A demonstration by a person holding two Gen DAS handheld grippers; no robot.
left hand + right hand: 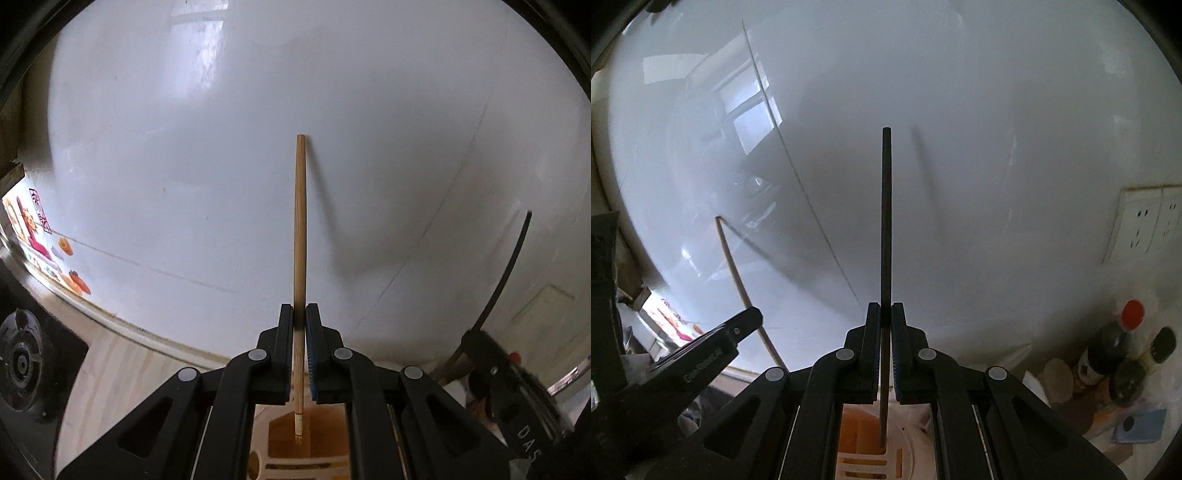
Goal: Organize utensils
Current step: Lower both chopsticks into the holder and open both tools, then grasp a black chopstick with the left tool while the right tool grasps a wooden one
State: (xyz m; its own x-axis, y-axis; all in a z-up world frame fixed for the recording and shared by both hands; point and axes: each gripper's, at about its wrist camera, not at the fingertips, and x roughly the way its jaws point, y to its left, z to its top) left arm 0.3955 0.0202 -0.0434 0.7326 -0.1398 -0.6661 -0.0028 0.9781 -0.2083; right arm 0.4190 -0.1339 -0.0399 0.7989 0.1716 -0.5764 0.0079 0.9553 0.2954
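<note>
My left gripper (299,314) is shut on a light wooden chopstick (300,229) that stands upright; its lower end hangs over an orange-lined slotted utensil holder (325,432). My right gripper (885,312) is shut on a dark chopstick (886,214), also upright, its lower tip inside the holder (857,439). In the right wrist view the left gripper (713,350) and its wooden chopstick (738,273) show at the left. In the left wrist view the right gripper (491,365) and the dark chopstick (506,273) show at the right.
A glossy white tiled wall (258,147) fills both views. A gas burner (22,362) sits at the far left. Wall sockets (1145,225), dark sauce bottles (1115,343) and a blue cloth (1141,424) are at the right on the counter.
</note>
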